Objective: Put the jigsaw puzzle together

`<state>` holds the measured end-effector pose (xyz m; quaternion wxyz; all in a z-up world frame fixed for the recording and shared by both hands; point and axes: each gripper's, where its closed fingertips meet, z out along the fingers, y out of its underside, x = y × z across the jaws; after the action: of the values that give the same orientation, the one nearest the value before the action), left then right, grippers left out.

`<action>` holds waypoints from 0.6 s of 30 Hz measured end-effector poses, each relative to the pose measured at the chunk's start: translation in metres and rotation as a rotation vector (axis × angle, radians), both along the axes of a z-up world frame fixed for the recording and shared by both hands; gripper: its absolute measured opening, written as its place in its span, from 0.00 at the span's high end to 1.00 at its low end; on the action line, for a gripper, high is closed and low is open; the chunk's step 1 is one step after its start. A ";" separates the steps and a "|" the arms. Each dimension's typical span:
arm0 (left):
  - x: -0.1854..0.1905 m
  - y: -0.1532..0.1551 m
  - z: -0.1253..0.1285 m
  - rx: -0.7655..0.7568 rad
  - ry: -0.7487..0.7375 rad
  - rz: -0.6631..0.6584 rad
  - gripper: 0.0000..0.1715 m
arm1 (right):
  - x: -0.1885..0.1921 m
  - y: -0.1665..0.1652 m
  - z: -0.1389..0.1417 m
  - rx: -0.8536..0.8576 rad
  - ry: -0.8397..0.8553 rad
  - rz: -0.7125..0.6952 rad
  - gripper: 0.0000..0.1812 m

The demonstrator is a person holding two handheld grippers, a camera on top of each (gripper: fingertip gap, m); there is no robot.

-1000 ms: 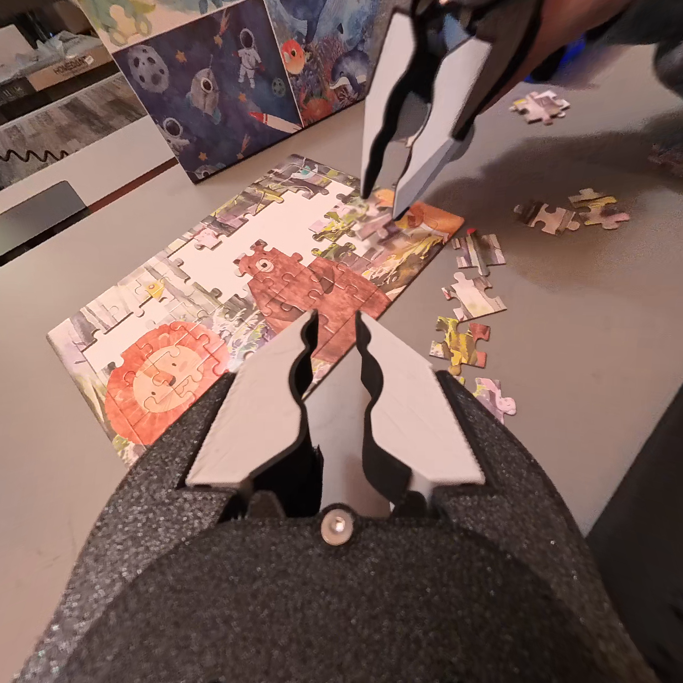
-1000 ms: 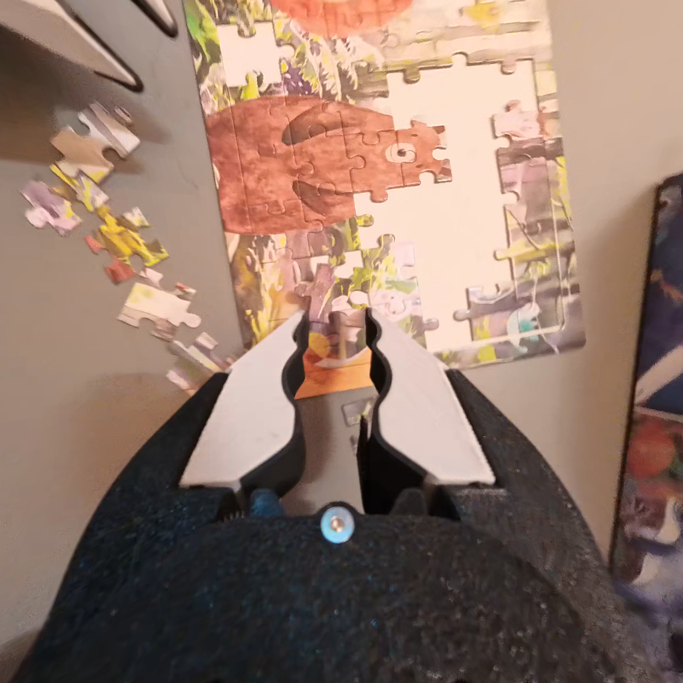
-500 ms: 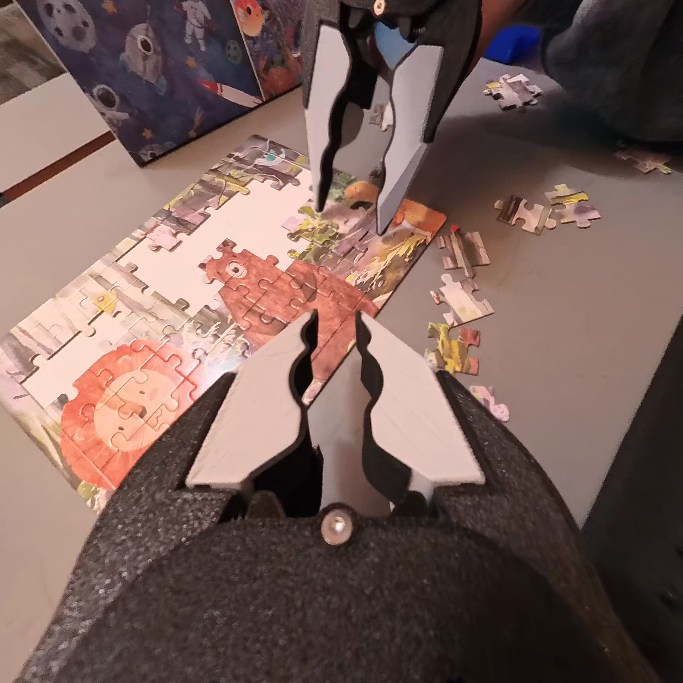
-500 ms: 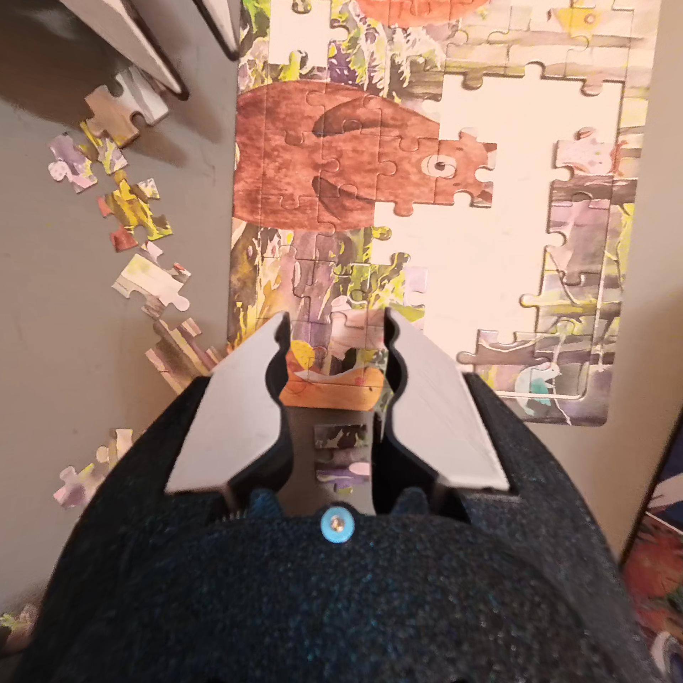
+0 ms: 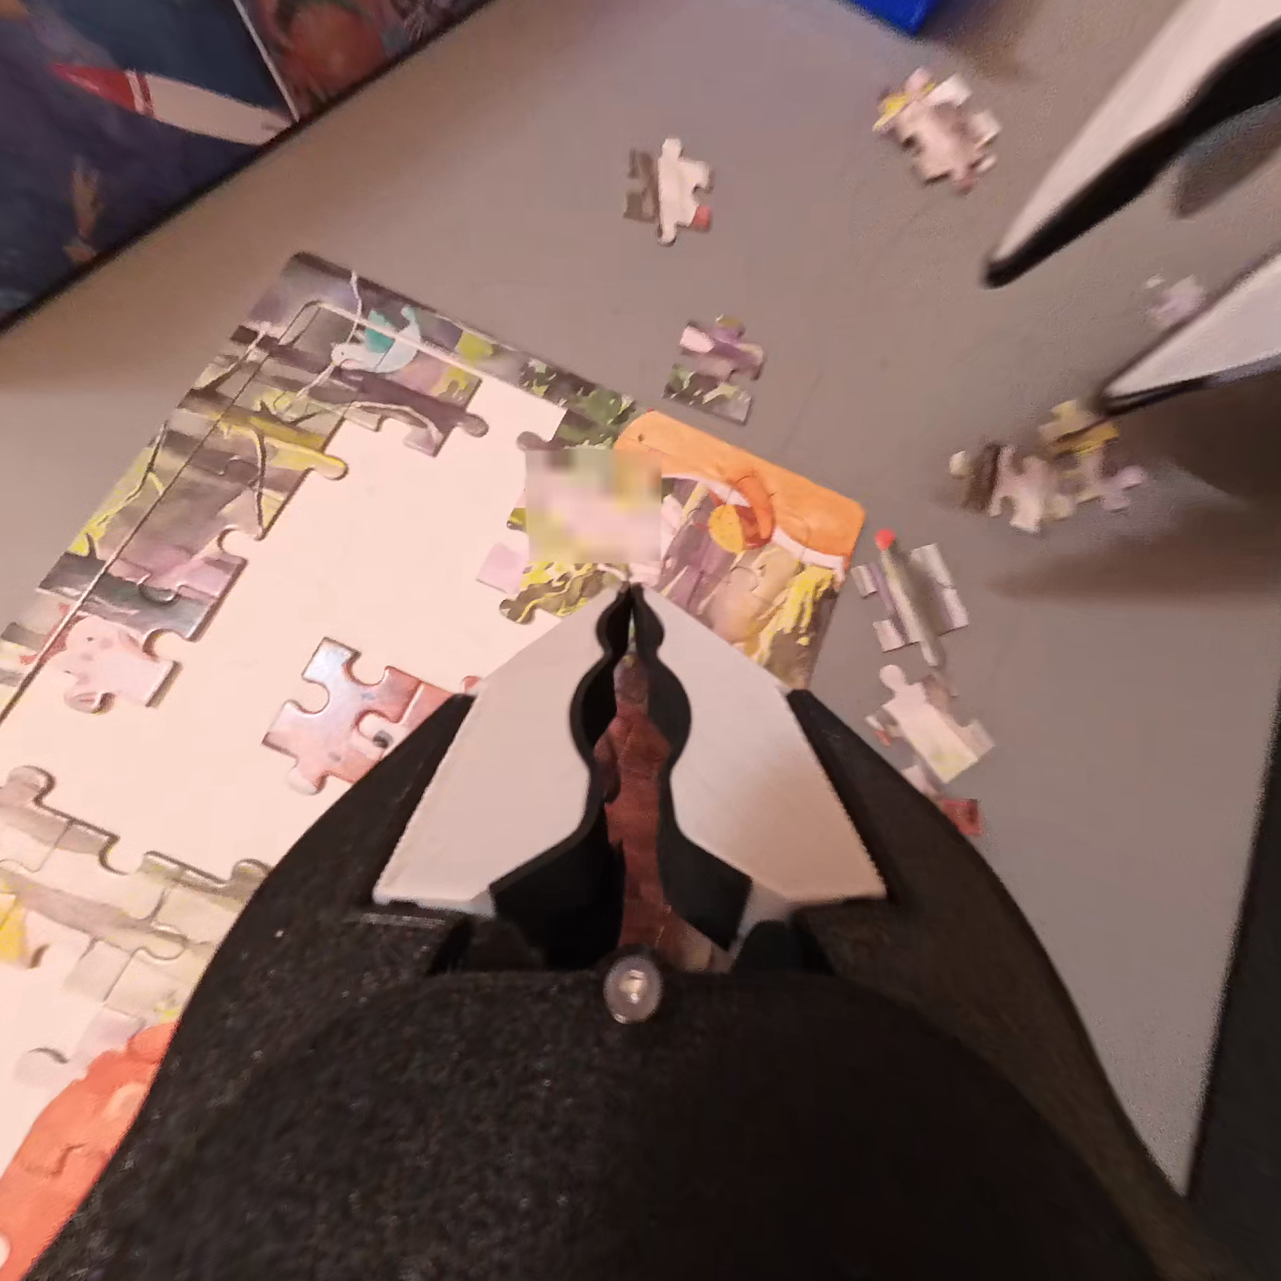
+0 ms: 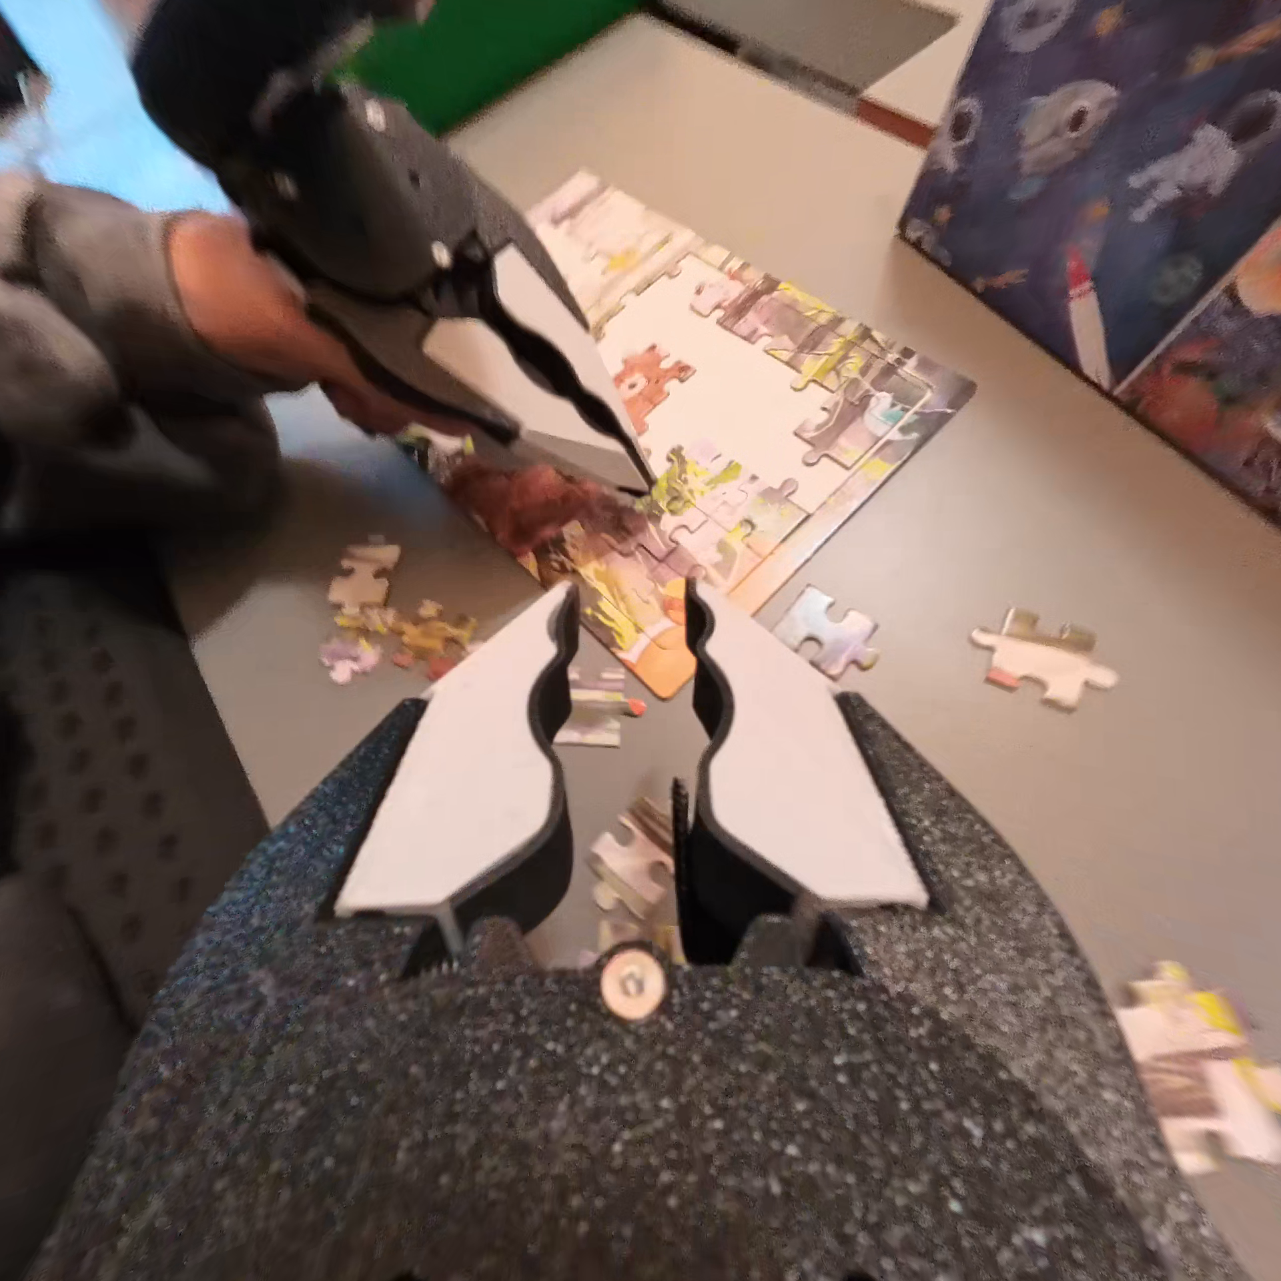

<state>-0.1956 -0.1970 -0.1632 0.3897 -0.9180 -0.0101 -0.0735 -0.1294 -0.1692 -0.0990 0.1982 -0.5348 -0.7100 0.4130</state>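
The partly built jigsaw puzzle (image 5: pixel 388 554) lies flat on the grey table, with a bare white middle, a brown bear and an orange corner (image 5: pixel 783 485). It also shows in the right wrist view (image 6: pixel 735 388). My left gripper (image 5: pixel 629 597) is shut, with its tips down on the joined pieces near the orange corner; from the right wrist view (image 6: pixel 643 484) a hand holds it. My right gripper (image 6: pixel 632 602) is open and empty, off the puzzle's corner above loose pieces. It shows at the upper right of the left wrist view (image 5: pixel 1050 340).
Loose pieces lie right of the puzzle (image 5: pixel 908 610), (image 5: pixel 717 371), (image 5: pixel 669 187), and around my right gripper (image 6: pixel 828 638), (image 6: pixel 1047 665), (image 6: pixel 367 575). Picture boxes (image 6: pixel 1109 173) stand behind the puzzle. A dark chair (image 6: pixel 104 762) is at the table's edge. My hands' fingertips stand some 10 cm from each other.
My left gripper has shut and moved forward and down onto the puzzle near the orange corner. My right gripper has drawn back off the puzzle and stands wider open.
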 end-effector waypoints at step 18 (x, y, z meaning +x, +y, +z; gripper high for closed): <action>0.007 0.007 -0.010 -0.058 0.163 0.112 1.00 | 0.008 0.000 0.002 -0.241 0.195 -0.099 0.83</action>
<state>-0.1885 -0.1900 -0.1727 0.3659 -0.9298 -0.0316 0.0235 -0.1212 -0.1690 -0.0965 0.2206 -0.5467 -0.6054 0.5349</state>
